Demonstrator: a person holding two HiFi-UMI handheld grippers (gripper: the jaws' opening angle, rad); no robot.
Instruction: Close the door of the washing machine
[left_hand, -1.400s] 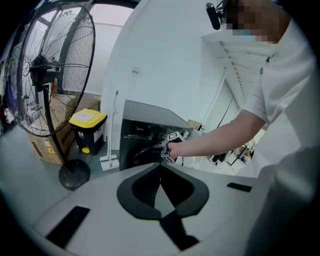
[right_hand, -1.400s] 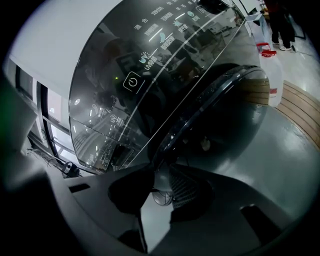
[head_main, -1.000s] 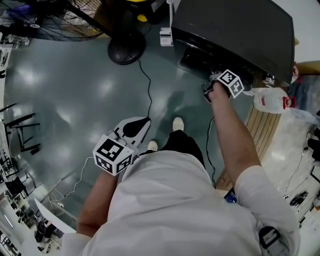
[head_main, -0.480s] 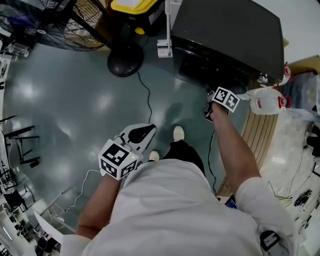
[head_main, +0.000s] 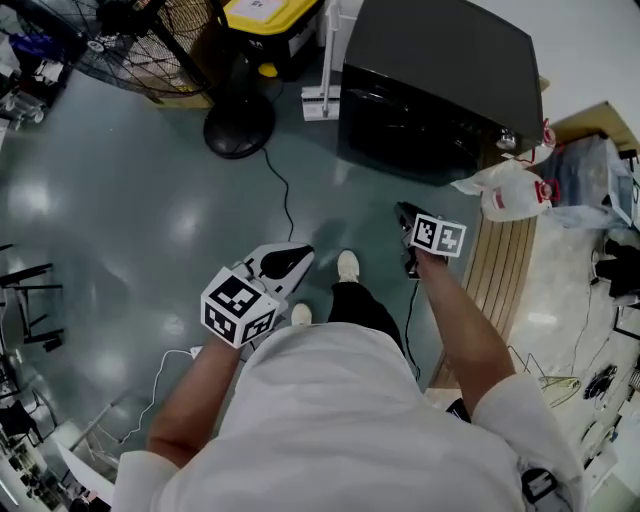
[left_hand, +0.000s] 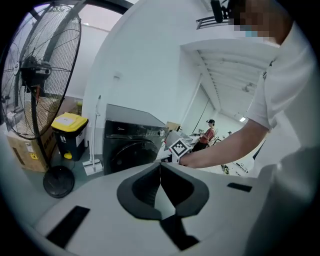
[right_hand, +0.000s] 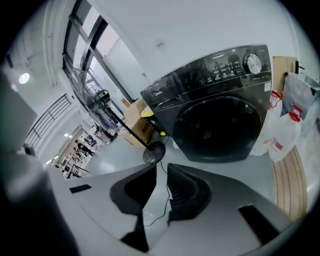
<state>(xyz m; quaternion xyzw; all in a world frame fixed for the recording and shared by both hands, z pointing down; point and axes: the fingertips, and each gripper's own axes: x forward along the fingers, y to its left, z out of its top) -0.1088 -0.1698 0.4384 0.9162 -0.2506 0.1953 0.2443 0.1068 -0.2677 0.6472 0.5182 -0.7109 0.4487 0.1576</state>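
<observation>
- Workshop-type room w/ glossy grey-green floor (head_main: 150, 220); a person (head_main: 340, 420) in a white top stands on it, shoes (head_main: 347, 266) showing just past the body in head view.
- left tongs (head_main: 287, 260) are nearest, held low over the floor in front of the body. In left gripper view the pads meet at the tips w/ nothing btwn them: closed & empty.
- right tongs (head_main: 407, 218) are further out on a stretched arm, pointing toward the machine but clear of it. In right gripper view the jaws stand narrowly apart and have just been closing. Only floor & cable show thru the gap, so nothing is held.
- Thin black cable (head_main: 285, 195) runs over the floor from near the fan's base toward the shoes, btwn the two tongs.
- washing machine (head_main: 440, 90), a dark front-loader, stands beyond the right tongs, apart from both. Its round door (right_hand: 217, 129) sits flush w/ the front: closed.
- At the machine's right in head view: white plastic bag (head_main: 510, 195) w/ red print, and a slatted wooden board (head_main: 510, 270) on the floor.
- At its left: pedestal fan (head_main: 150, 40) w/ round base; yellow-lidded bin (head_main: 265, 15) further back.
</observation>
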